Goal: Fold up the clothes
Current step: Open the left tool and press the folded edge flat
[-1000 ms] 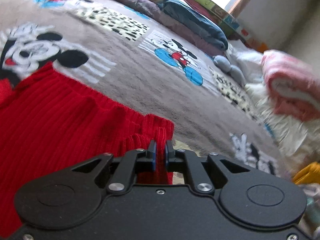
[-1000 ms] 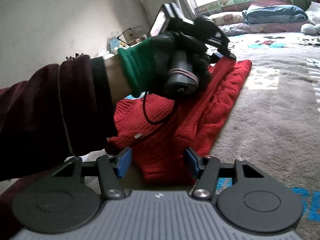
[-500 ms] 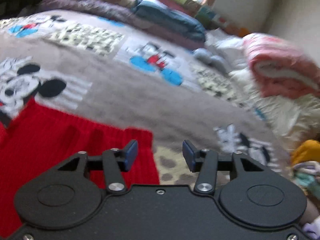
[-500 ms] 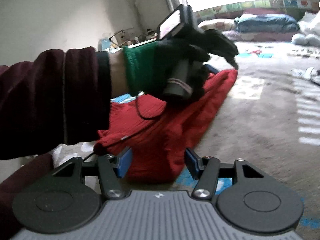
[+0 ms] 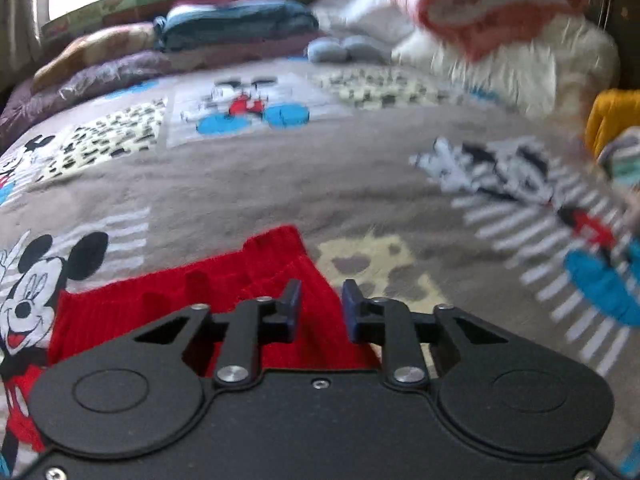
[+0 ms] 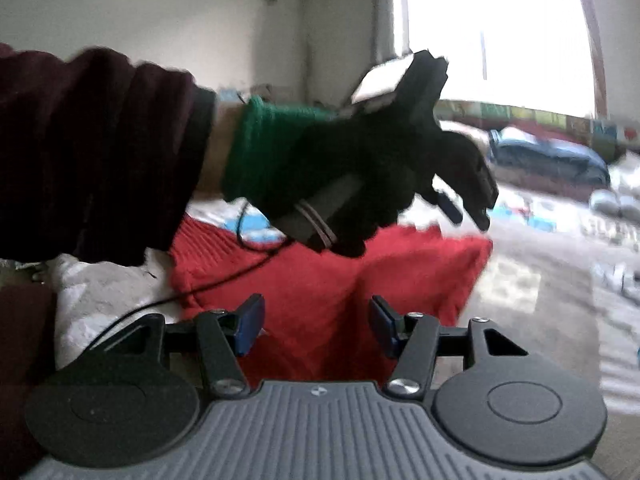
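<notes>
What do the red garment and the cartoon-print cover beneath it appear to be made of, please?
The red garment looks like a chunky rib knit, probably wool or acrylic: raised parallel ribs and a matte surface show. The cartoon-print cover seems a soft fleece or plush blanket, with a fuzzy, napped grey surface, though blur leaves the fibre uncertain.

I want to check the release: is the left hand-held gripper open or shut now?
Open. The left hand-held gripper shows a clear gap between its blue pads, with nothing held; the red sweater lies on the blanket beneath.
</notes>
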